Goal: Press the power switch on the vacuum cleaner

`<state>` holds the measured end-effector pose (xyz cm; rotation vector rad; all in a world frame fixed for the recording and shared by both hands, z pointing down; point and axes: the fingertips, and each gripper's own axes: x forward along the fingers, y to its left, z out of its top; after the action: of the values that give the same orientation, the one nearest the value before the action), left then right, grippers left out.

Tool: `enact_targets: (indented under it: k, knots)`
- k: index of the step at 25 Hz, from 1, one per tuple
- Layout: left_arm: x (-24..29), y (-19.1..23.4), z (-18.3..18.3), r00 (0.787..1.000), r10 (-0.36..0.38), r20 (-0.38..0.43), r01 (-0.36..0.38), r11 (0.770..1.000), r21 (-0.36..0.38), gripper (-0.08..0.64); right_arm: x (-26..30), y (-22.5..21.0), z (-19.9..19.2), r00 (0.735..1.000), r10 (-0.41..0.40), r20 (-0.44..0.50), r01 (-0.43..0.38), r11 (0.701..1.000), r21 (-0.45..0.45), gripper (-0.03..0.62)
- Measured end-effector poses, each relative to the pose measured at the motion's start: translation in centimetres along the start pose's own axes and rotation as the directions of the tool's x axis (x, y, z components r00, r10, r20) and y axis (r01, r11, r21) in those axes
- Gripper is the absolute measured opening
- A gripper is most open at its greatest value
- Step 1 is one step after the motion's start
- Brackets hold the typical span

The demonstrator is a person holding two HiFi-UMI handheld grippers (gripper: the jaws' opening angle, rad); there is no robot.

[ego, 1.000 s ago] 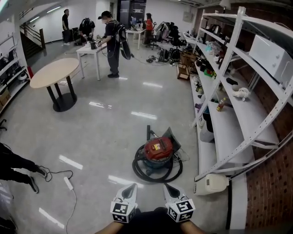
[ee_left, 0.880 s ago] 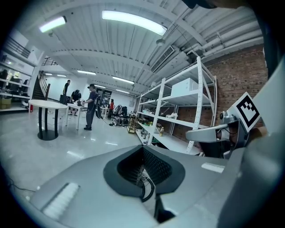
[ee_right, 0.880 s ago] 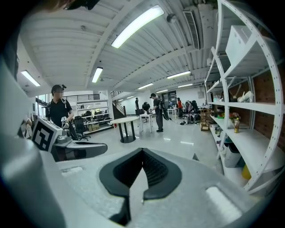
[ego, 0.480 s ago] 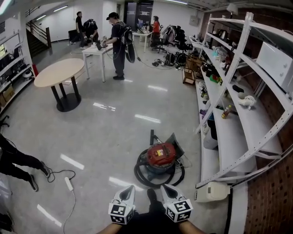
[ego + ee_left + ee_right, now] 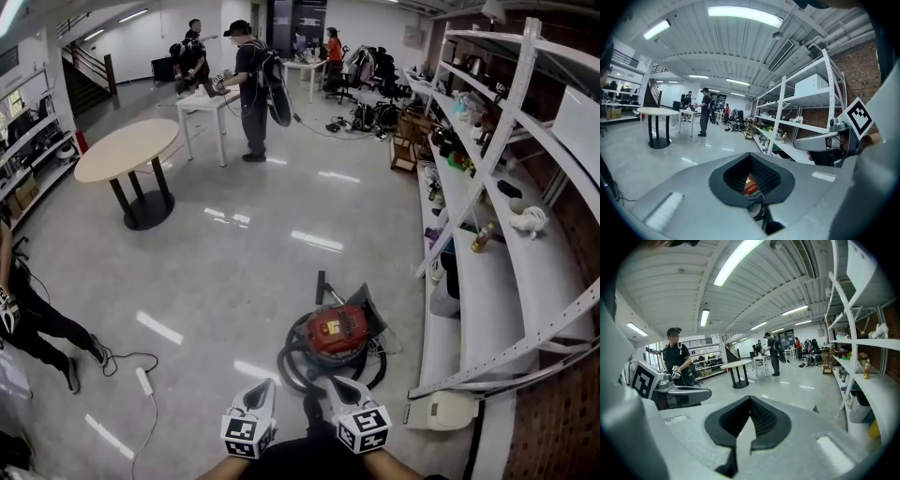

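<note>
The vacuum cleaner (image 5: 337, 334) is a red canister with a yellow label on top, standing on the glossy floor inside a coil of black hose (image 5: 296, 364). Its power switch cannot be made out. In the head view my left gripper (image 5: 266, 385) and right gripper (image 5: 335, 383) hover side by side just short of the canister, both shut and holding nothing. Through the dark opening between the jaws of the left gripper (image 5: 751, 157), a bit of the red vacuum cleaner (image 5: 750, 185) shows. The right gripper (image 5: 750, 400) points across the floor toward the shelves.
A white shelving rack (image 5: 511, 281) with small items runs along the right. A white appliance (image 5: 441, 410) lies at its foot. A power strip (image 5: 145, 380) with cable and a person's legs (image 5: 47, 323) are at left. Farther off are a round table (image 5: 127, 150) and standing people (image 5: 253, 89).
The view has advanced across the floor. The vacuum cleaner now sits lower in the head view and closer to both grippers, which keep their places at the bottom.
</note>
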<state>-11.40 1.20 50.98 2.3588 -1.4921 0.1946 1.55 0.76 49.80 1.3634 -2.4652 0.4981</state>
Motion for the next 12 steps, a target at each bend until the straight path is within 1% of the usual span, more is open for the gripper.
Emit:
enact_targets:
  k: [2, 5, 8, 12]
  knots:
    - [1.9, 0.0, 0.0, 1.000, 0.004, -0.007, -0.004, 1.000, 0.009, 0.015, 1.2, -1.6, 0.2, 1.000, 0.006, -0.016, -0.006, 1.000, 0.004, -0.009]
    - [6.0, 0.6, 0.9, 1.000, 0.013, -0.006, -0.013, 1.000, 0.017, 0.015, 4.2, -4.9, 1.0, 1.000, 0.010, -0.026, -0.010, 1.000, -0.001, -0.009]
    - [8.4, 0.4, 0.4, 0.998, 0.023, -0.054, -0.023, 1.000, 0.002, 0.015, 5.7, -7.0, 0.3, 0.997, 0.014, -0.082, -0.013, 1.000, 0.020, -0.009]
    - [13.0, 0.6, -0.1, 0.994, 0.040, -0.100, -0.041, 0.999, -0.006, 0.015, 9.0, -11.0, -0.8, 0.989, 0.014, -0.147, -0.007, 0.999, 0.047, -0.009]
